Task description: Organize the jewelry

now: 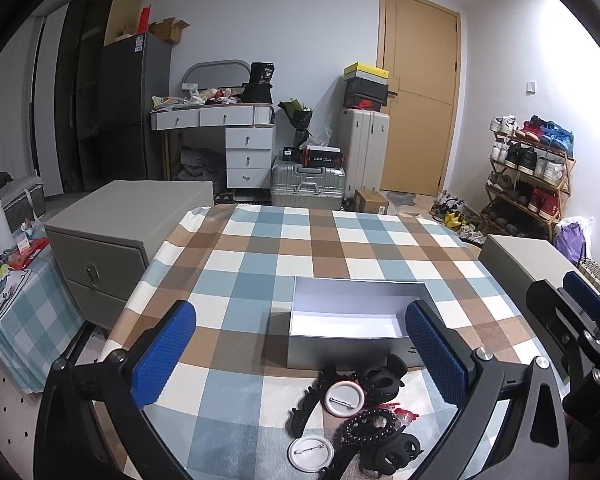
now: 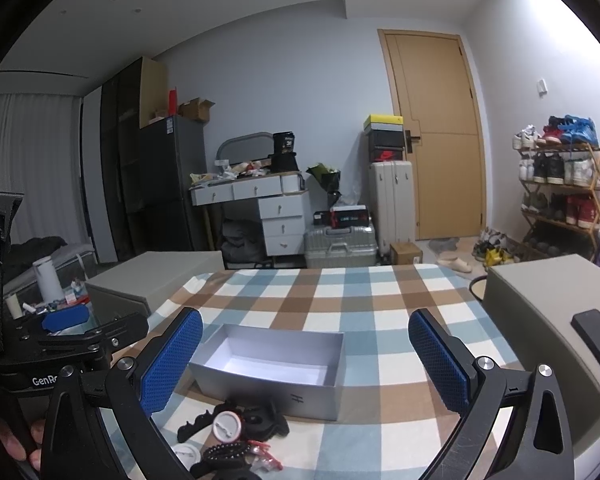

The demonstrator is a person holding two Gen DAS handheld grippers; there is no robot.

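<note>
An open, empty grey box [image 1: 352, 344] [image 2: 276, 380] with a white inside stands on the checked tablecloth [image 1: 284, 248]. In front of it lies a pile of accessories: two white pin badges [image 1: 345, 398] [image 1: 310, 455], a black bead bracelet [image 1: 370, 426], black hair claws [image 1: 384, 376] and a small red clip [image 1: 404, 414]. The pile also shows in the right wrist view [image 2: 236, 432]. My left gripper [image 1: 300, 354] is open above the pile, holding nothing. My right gripper [image 2: 306, 360] is open over the box and the pile, also empty.
A grey drawer cabinet [image 1: 112, 236] stands left of the table and a beige box [image 2: 548, 320] with a black phone [image 2: 596, 340] on it at the right. The other gripper shows at each view's edge [image 1: 580, 320] [image 2: 60, 340]. Suitcases, a dresser and a shoe rack stand behind.
</note>
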